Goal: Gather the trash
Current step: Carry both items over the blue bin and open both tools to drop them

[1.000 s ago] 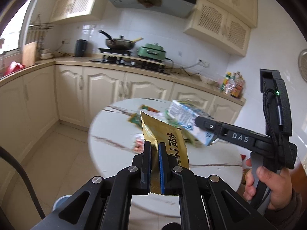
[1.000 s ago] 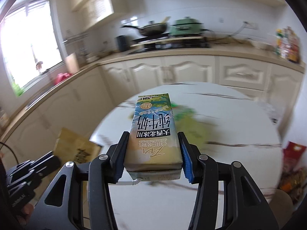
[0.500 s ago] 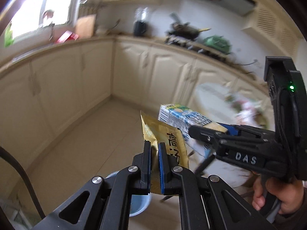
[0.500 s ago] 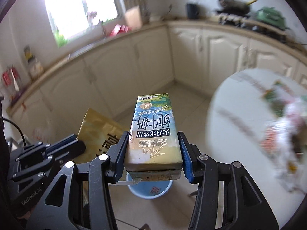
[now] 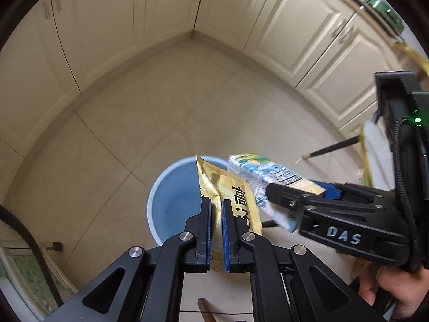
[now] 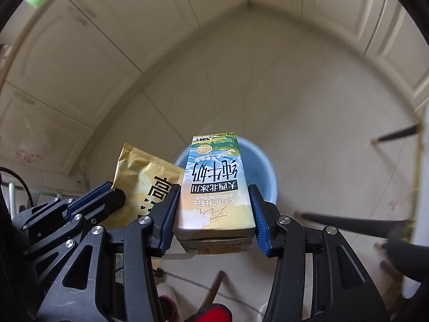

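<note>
Both pieces are picked up and poised over the blue bin (image 5: 171,201) on the floor, the left gripper (image 5: 216,230) clamping a gold snack wrapper (image 5: 230,196) and the right gripper (image 6: 214,214) squeezing a milk carton (image 6: 214,187), neither yet dropped in.

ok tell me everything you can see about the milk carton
The milk carton is a small rectangular paper box, printed with a blue, green and yellow landscape and bold black Chinese characters, its date-stamped end facing the camera. A white bent straw pokes out near that end. It looks intact. The right tongs clamp its two narrow sides, holding it tilted downward above the blue bin, beside the gold wrapper.
</note>
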A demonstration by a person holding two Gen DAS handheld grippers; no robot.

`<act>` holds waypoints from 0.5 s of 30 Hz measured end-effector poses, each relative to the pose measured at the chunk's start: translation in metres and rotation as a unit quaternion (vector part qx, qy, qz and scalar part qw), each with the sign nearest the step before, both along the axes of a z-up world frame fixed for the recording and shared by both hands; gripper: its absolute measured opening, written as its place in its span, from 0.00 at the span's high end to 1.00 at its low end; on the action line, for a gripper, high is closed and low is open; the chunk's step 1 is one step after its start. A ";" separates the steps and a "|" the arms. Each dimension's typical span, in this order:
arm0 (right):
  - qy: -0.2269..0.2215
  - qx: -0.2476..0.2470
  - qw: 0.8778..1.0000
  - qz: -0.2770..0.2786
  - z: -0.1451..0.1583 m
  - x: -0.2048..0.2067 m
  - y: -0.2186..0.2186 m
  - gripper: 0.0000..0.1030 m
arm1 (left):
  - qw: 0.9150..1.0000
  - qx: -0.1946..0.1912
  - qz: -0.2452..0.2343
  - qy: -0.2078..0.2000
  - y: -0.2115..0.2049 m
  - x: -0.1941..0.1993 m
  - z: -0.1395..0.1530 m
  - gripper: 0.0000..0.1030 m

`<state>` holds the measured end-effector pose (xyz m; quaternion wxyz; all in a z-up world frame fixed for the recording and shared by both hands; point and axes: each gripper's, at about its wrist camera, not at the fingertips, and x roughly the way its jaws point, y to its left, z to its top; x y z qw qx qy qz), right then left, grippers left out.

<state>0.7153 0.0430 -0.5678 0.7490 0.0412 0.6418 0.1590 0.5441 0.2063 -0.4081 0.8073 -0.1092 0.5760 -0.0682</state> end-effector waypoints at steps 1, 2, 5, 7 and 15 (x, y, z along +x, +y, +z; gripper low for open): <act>0.011 0.004 1.000 -0.002 -0.014 0.003 0.000 0.54 | 1.000 0.005 -0.001 0.009 0.000 0.009 -0.009 0.97; 0.024 0.009 1.000 -0.004 -0.028 0.007 0.001 0.53 | 1.000 0.011 -0.002 0.018 -0.002 0.019 -0.017 0.97; 0.063 0.044 0.997 -0.015 -0.067 0.015 -0.002 0.47 | 0.999 0.016 -0.005 0.042 -0.004 0.043 -0.041 0.97; 0.082 0.045 0.995 -0.019 -0.084 0.017 -0.004 0.43 | 0.999 0.013 -0.004 0.052 -0.008 0.055 -0.051 0.97; 0.060 0.035 0.997 -0.024 -0.080 0.013 -0.006 0.20 | 0.998 0.022 -0.011 0.064 -0.018 0.062 -0.078 0.94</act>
